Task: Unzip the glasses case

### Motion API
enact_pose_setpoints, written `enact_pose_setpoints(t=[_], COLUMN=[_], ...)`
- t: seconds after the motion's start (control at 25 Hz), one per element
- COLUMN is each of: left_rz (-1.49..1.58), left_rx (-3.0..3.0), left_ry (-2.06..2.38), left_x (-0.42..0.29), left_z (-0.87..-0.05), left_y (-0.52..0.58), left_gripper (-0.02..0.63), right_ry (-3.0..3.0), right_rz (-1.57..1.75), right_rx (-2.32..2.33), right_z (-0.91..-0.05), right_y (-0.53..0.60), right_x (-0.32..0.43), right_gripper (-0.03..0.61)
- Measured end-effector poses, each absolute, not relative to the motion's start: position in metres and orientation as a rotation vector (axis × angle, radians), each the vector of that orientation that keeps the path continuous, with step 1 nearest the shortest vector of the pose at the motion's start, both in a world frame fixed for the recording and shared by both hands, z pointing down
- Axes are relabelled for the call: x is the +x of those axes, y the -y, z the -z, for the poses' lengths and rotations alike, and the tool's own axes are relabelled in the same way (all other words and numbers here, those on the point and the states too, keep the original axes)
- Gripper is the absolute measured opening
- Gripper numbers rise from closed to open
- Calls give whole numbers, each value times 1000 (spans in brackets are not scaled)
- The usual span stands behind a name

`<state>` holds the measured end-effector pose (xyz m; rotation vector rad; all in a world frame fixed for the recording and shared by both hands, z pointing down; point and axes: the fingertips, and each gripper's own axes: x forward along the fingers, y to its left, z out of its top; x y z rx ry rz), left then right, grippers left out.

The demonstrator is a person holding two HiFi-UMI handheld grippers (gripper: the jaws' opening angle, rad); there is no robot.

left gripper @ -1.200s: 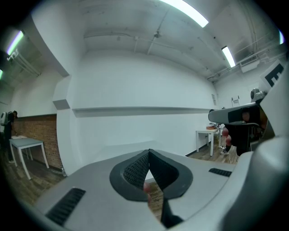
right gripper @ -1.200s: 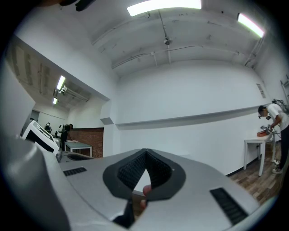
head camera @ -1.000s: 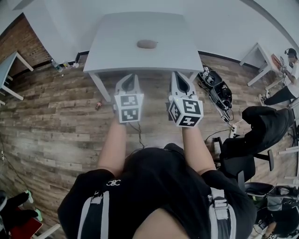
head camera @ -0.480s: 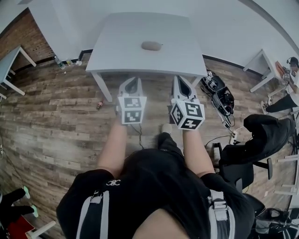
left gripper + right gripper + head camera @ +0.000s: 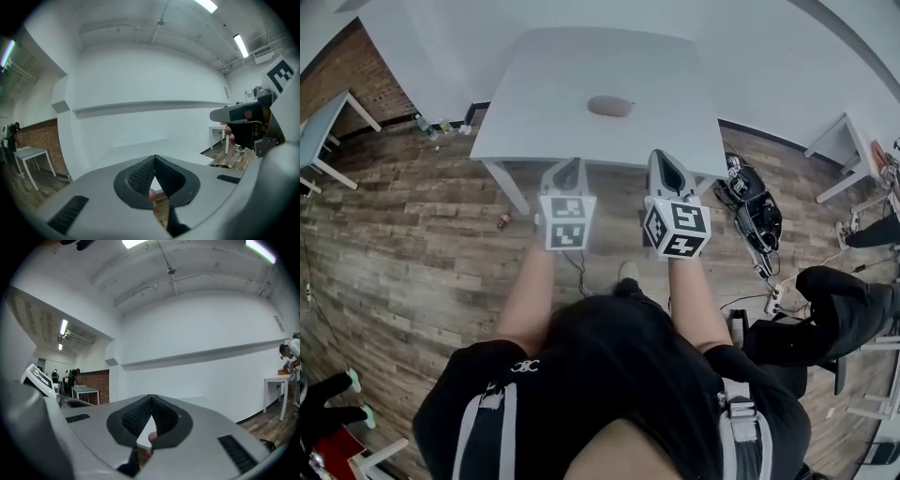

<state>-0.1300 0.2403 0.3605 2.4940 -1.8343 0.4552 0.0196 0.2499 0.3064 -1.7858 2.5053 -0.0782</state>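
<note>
The glasses case [image 5: 610, 106], a small grey-brown oval, lies in the middle of the white table [image 5: 544, 103]. My left gripper [image 5: 566, 170] and right gripper [image 5: 667, 161] are held side by side, level, pointing at the table. Their tips reach just about its near edge, well short of the case. Both are shut with nothing between the jaws. In the left gripper view the left gripper [image 5: 154, 157] has its ribbed pads meeting, with the table top [image 5: 140, 147] beyond. The right gripper view shows the right gripper [image 5: 150, 397] shut the same way. I cannot make out the case in either gripper view.
Black bags and cables [image 5: 752, 206] lie on the wood floor right of the table, with a dark chair [image 5: 839, 305] further right. Small bottles [image 5: 441, 127] stand by the table's back left leg. Other white tables [image 5: 323, 131] stand at the far left and right.
Both grippers have moved forward toward the table, from over the floor to its near edge. The table and case now sit closer in the head view. Both stay shut.
</note>
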Motion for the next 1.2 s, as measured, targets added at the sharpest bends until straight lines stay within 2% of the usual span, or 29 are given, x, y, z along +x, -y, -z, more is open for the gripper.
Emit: enact_pose_setpoints(t=[0.68,0.96,1.2], left_rz=[-624,-620,-648], left_rx=[2344,2220,2157], left_ry=[1969,2036,2032], left_x=[-45,-44,-57], left_z=[-358,-376,-391], left_y=[-35,6,35], left_gripper=[-3,-3,-3], right_ry=[-2641,-2725,-2770], right_rz=[219,262,290], right_rx=[-1659,-1603,-1575], right_z=[-322,-344,-357], right_y=[-26,21,51], right_x=[123,147,137], right_gripper=[5,5,5])
